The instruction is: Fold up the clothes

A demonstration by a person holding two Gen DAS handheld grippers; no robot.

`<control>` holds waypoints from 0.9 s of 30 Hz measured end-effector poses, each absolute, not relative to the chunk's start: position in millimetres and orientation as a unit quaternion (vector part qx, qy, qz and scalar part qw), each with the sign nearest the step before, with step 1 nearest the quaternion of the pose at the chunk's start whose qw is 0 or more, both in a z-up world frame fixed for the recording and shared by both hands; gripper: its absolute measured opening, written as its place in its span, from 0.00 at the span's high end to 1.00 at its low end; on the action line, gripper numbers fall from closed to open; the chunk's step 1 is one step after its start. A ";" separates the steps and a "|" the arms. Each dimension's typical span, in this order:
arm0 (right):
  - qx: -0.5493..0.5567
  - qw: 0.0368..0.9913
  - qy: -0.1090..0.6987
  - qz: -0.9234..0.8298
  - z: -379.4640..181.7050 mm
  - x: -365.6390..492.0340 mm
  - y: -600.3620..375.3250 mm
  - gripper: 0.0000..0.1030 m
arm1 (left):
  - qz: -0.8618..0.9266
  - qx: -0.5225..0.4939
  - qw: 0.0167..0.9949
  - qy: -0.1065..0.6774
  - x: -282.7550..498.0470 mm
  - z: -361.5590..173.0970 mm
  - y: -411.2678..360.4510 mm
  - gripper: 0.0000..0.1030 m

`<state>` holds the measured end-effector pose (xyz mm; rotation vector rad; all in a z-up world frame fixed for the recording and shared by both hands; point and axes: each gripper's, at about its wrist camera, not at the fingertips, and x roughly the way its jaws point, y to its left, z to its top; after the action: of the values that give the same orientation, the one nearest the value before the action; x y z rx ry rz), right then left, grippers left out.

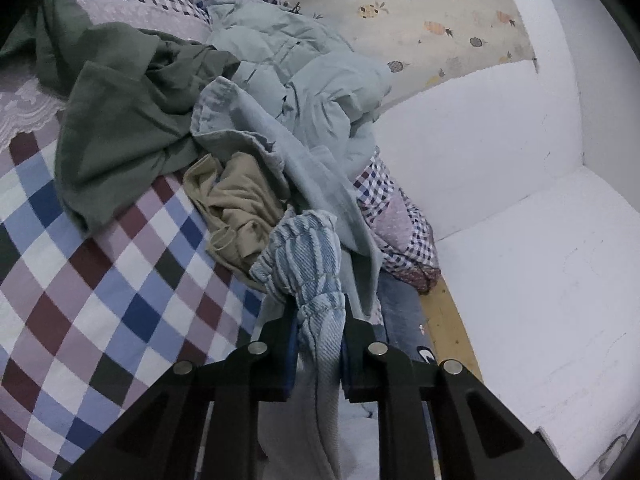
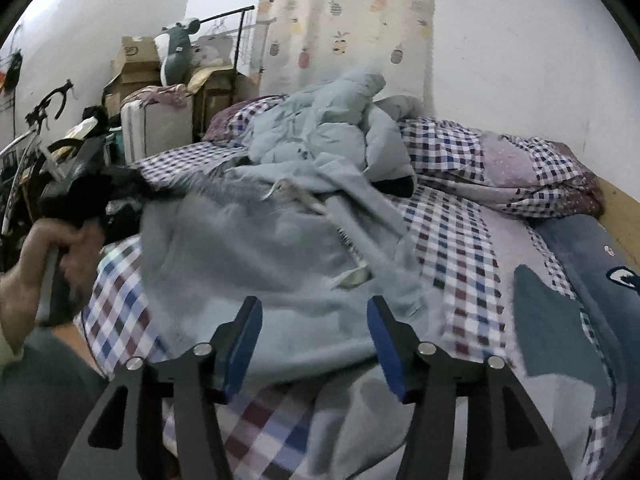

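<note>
My left gripper (image 1: pixel 318 312) is shut on a bunched fold of a blue-and-white woven garment (image 1: pixel 304 248), which hangs down between its fingers. Beyond it, a pile lies on the checked quilt (image 1: pixel 100 280): a green garment (image 1: pixel 120 120), a pale blue one (image 1: pixel 304 92) and a beige one (image 1: pixel 236 204). In the right wrist view my right gripper (image 2: pixel 314 312) stands open just above a large pale blue garment (image 2: pixel 248 248), with nothing pressed between its blue pads (image 2: pixel 244 344). A person's hand (image 2: pixel 32 256) holds the other gripper's handle at the left edge.
A checked pillow (image 2: pixel 520 168) and a blue shark-print blanket (image 2: pixel 580 280) lie at the right of the bed. The white wall (image 1: pixel 520 240) and wooden bed edge (image 1: pixel 448 320) border it. A pineapple curtain (image 2: pixel 344 20), cardboard boxes (image 2: pixel 136 64) and a bicycle (image 2: pixel 28 140) stand behind.
</note>
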<state>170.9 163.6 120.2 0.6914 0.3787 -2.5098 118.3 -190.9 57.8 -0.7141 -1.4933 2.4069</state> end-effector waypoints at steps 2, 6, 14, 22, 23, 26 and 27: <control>0.252 0.252 0.148 -0.923 130.3 153.8 160.6 0.42 | 0.816 -0.244 0.107 -0.512 118.5 51.6 -192.6 0.84; 0.247 0.250 0.174 -0.920 141.1 118.6 138.9 0.42 | 0.818 -0.247 0.104 -0.509 119.6 47.6 -195.2 0.84; 0.263 0.284 0.213 -0.897 136.1 44.5 60.5 0.42 | 0.831 -0.246 0.121 -0.484 117.0 55.7 -191.8 0.84; 0.286 0.296 0.221 -0.884 121.6 -28.0 -3.6 0.42 | 0.825 -0.254 0.134 -0.487 109.5 54.5 -194.6 0.84; 0.289 0.292 0.225 -0.883 118.9 -37.1 -10.1 0.42 | 0.823 -0.254 0.135 -0.490 109.6 53.6 -195.7 0.84; 0.294 0.284 0.243 -0.880 111.9 -61.7 -30.5 0.43 | 0.819 -0.256 0.137 -0.495 105.3 52.0 -197.5 0.84; 0.295 0.283 0.247 -0.879 110.4 -66.9 -34.8 0.43 | 0.818 -0.257 0.138 -0.496 104.1 51.6 -198.0 0.84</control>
<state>-66.9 -34.8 110.4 0.7897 0.6617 -2.3530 104.1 -198.0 51.6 -0.7425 -1.4359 2.3661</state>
